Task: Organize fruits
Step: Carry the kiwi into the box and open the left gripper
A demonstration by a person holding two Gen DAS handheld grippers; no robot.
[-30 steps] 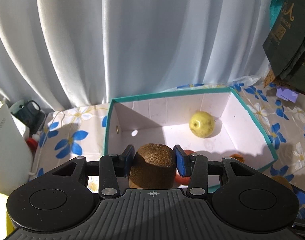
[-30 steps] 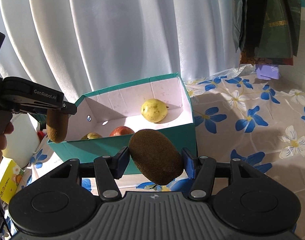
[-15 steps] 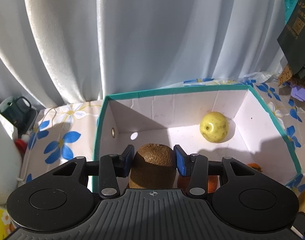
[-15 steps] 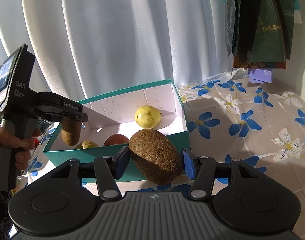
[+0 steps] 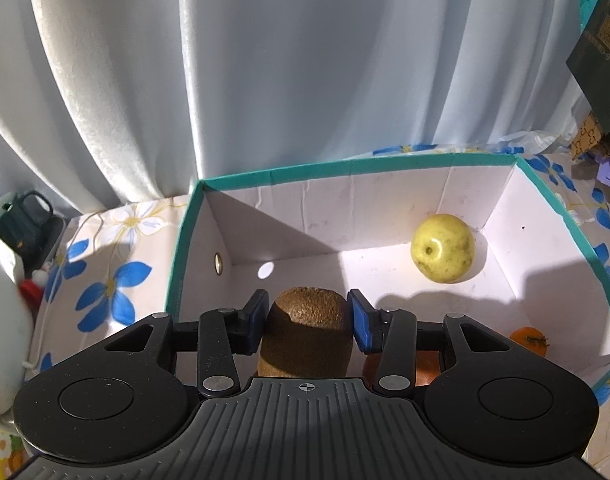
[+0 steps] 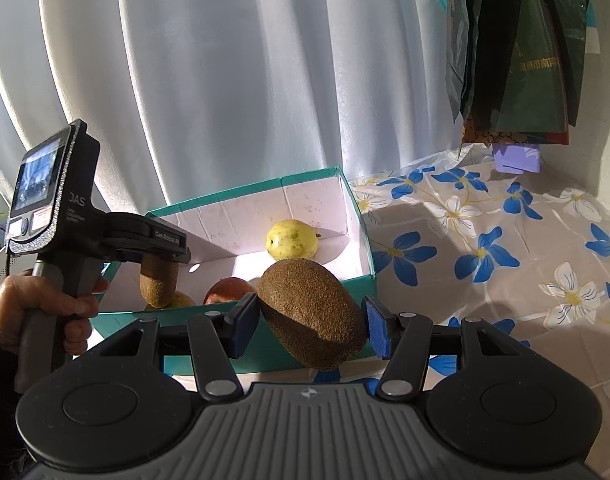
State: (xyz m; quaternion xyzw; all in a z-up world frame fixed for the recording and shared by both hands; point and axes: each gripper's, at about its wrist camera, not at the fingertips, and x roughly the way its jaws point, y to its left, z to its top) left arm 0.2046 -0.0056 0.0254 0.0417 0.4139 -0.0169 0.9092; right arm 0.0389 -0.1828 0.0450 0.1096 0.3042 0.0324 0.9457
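Note:
My left gripper (image 5: pixel 307 322) is shut on a brown kiwi (image 5: pixel 307 330) and holds it over the near left part of a teal box (image 5: pixel 345 166) with white inside walls. A yellow pear (image 5: pixel 443 248) lies at the box's back right. A small orange fruit (image 5: pixel 529 340) and a reddish fruit (image 5: pixel 425 368) lie near the front. My right gripper (image 6: pixel 311 326) is shut on a second, larger kiwi (image 6: pixel 313 314), in front of the box (image 6: pixel 265 356). The right wrist view shows the left gripper (image 6: pixel 161 252) with its kiwi (image 6: pixel 159 282) over the box, the pear (image 6: pixel 292 238), and a red fruit (image 6: pixel 227 290).
White curtains (image 5: pixel 265 60) hang behind the table. A floral tablecloth (image 6: pixel 485 240) covers it. Dark bags (image 6: pixel 513 40) hang at the right. A dark mug (image 5: pixel 17 220) and a white container (image 5: pixel 1 340) stand left of the box.
My left gripper has moved forward over the box with its kiwi. My right gripper has come a little closer to the box front with its kiwi.

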